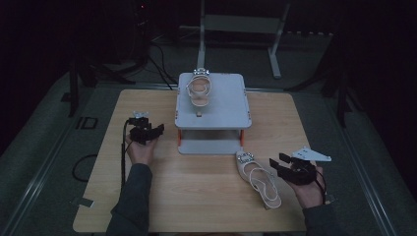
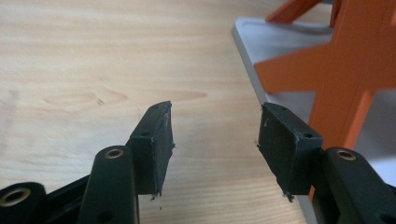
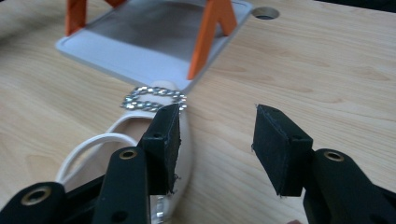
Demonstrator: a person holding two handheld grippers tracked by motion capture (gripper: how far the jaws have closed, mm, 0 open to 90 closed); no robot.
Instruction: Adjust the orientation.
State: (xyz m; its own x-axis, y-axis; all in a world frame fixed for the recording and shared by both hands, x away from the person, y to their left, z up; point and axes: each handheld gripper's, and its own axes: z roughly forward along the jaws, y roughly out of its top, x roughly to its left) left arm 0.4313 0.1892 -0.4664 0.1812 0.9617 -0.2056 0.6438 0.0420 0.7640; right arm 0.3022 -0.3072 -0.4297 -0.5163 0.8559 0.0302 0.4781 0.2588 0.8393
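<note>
A white two-tier shoe rack (image 1: 223,105) with orange legs stands at the table's far middle. One white strappy shoe (image 1: 199,91) with a jewelled buckle rests on its top shelf. A matching shoe (image 1: 258,178) lies on the table in front of the rack, toe toward the lower shelf (image 3: 135,51). My right gripper (image 1: 281,163) is open just right of that shoe; in the right gripper view the shoe (image 3: 140,123) lies behind my left jaw. My left gripper (image 1: 153,132) is open and empty, left of the rack, near an orange leg (image 2: 348,79).
The wooden table (image 1: 162,196) has bare room across its front and left. A cable hole (image 3: 266,12) sits in the tabletop beyond the rack. Dark floor, cables and a metal stand (image 1: 241,24) lie behind the table.
</note>
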